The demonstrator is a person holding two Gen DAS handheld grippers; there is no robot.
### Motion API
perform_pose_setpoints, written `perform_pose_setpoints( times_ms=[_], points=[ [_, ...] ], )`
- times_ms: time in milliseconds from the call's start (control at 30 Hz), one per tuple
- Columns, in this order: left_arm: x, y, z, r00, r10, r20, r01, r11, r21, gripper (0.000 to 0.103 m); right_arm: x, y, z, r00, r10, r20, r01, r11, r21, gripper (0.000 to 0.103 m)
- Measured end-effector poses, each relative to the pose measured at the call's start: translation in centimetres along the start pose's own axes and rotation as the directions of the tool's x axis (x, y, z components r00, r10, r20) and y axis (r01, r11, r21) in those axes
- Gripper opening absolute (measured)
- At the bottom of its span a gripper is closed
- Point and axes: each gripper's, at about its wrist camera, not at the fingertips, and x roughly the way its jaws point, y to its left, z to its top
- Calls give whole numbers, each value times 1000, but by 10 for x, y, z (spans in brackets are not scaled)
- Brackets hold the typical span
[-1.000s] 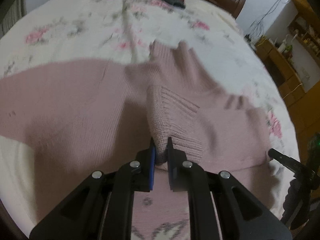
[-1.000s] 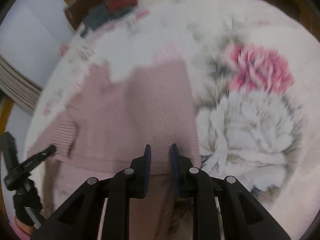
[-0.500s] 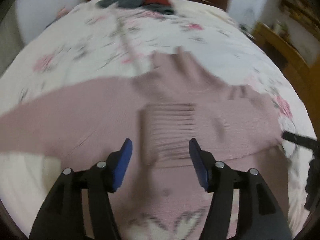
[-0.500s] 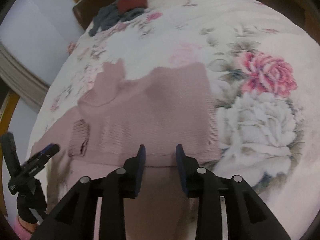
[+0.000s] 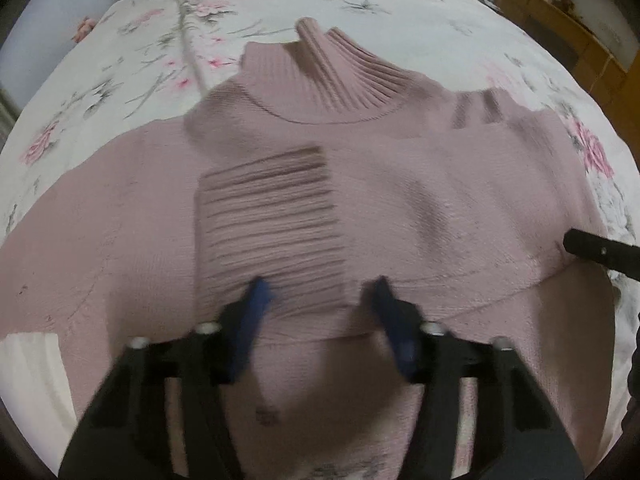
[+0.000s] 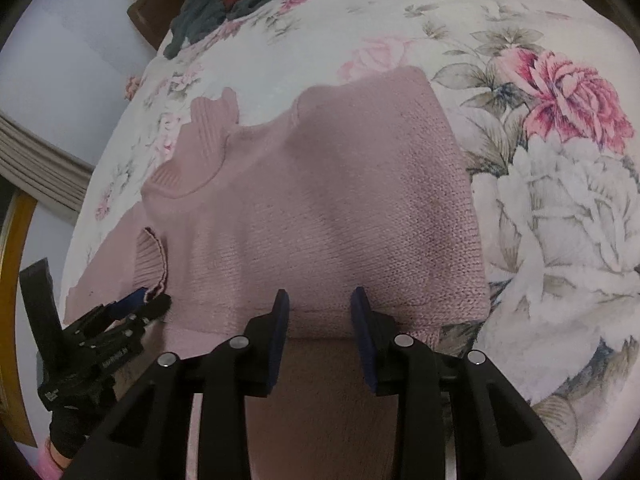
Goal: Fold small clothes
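A pink knitted sweater [image 5: 400, 184] lies spread on a bed [image 5: 132, 60] with a flowered cover, filling the space just ahead of both grippers. The left gripper [image 5: 320, 300] hovers low over the middle of it with its jaws spread wide, holding nothing. Between and just beyond those jaws lies a ribbed cuff [image 5: 272, 232], the end of a sleeve laid across the chest, flat and free. Placed there, the sleeve sits inside the body's outline, which looks like the reason for it: a narrower shape to fold next. Farther ahead of the left jaws the ribbed collar [image 5: 344, 80] points away. The right gripper [image 6: 318, 304] is near the sweater's right side, jaws also spread and empty, with a folded edge of knit running just in front of them and the straight side edge off to their right. Both grippers being open and apart from the cloth suggests that one fold is set down and the next hold not yet taken. Far beyond both, at the bed's head, lies a heap of dark clothes [image 6: 224, 4].
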Motion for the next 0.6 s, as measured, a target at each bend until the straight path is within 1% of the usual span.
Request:
perform_pose_setpoints(
  times_ms=[67, 133, 200, 267, 367, 500, 533, 567, 600],
  points=[
    [-5, 12, 0, 999, -46, 2, 46, 998, -39, 10, 0, 2, -1, 1000, -12, 0, 12, 1000, -13, 33],
    [-13, 26, 1, 997, -77, 22, 78, 993, -86, 9, 0, 4, -1, 1000, -25, 0, 25, 999, -27, 33],
    [-28, 42, -1, 993, -93, 73, 103, 986, -132, 9, 2, 6, -1, 999, -34, 2, 35, 999, -36, 33],
    [-42, 56, -4, 989, -87, 118, 105, 983, -153, 9, 2, 6, -1, 999, -40, 3, 40, 998, -42, 33],
    [-57, 83, -10, 985, -70, 157, 99, 978, -184, 9, 4, 7, -1, 999, -42, 2, 42, 998, -45, 33],
    [-58, 111, -15, 988, -52, 142, 81, 975, -209, 11, 5, 7, -1, 999, -46, 4, 46, 998, -45, 33],
    [-54, 121, -19, 989, -77, 127, 104, 969, -223, 15, 5, 7, -2, 999, -48, 5, 48, 998, -47, 33],
    [-50, 129, -23, 988, -104, 115, 129, 962, -240, 17, 5, 7, -2, 999, -50, 5, 50, 997, -51, 33],
    [-46, 134, -26, 986, -125, 106, 149, 956, -254, 22, 6, 8, -2, 999, -51, 6, 51, 997, -54, 33]
  ],
)
